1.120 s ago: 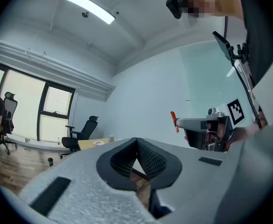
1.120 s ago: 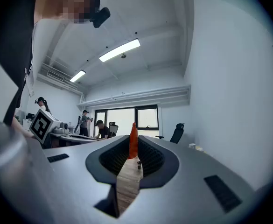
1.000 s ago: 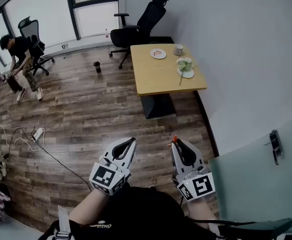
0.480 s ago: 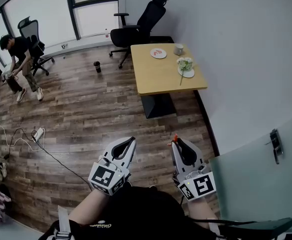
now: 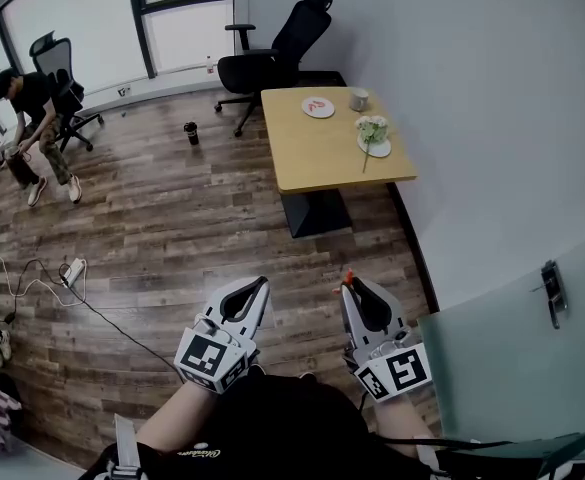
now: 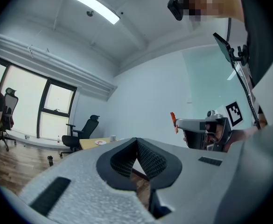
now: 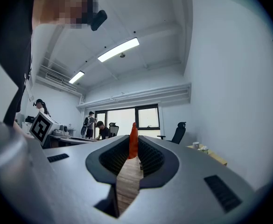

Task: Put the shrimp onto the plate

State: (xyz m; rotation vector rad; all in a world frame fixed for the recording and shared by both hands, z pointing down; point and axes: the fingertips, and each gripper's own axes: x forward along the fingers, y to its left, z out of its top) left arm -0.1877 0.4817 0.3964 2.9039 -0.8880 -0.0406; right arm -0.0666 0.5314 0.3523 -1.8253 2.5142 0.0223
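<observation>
Orange and thin, the shrimp [image 7: 133, 135] stands up from the tips of the right gripper [image 5: 352, 286]. The jaws are pinched onto its lower end, and most of it pokes out above the pads. The left gripper [image 5: 263, 282] has its jaws pressed together with nothing between them. Both are held close to the person's body, well apart from the wooden table [image 5: 322, 163] across the plank floor.

The step in hand reads as the carry. At the table's far end sits a white plate [image 5: 308, 110] with something red-orange already on it, and a cup [image 5: 358, 99] stands near it. A nearer plate [image 5: 380, 149] carries a green and white sprig. The white plate looks the likelier target, though that is only a judgement.

The grip matters most on the walk. Only the shrimp's end is clamped, so it could pivot or slip if the squeeze eases, and an even pressure with the tips pointing up and forward should prevent that. The cable [image 5: 32, 268] on the floor lies off to the left, so a straight line to the table's near end avoids it.

At the table, the right gripper is best brought in above the sprig and the cup rather than between them. It can then be lowered until the shrimp is just over a bare part of the white plate, and the jaws opened only there, low enough that the shrimp does not bounce off. The left gripper has no job here and is best held clear of the dishes.
</observation>
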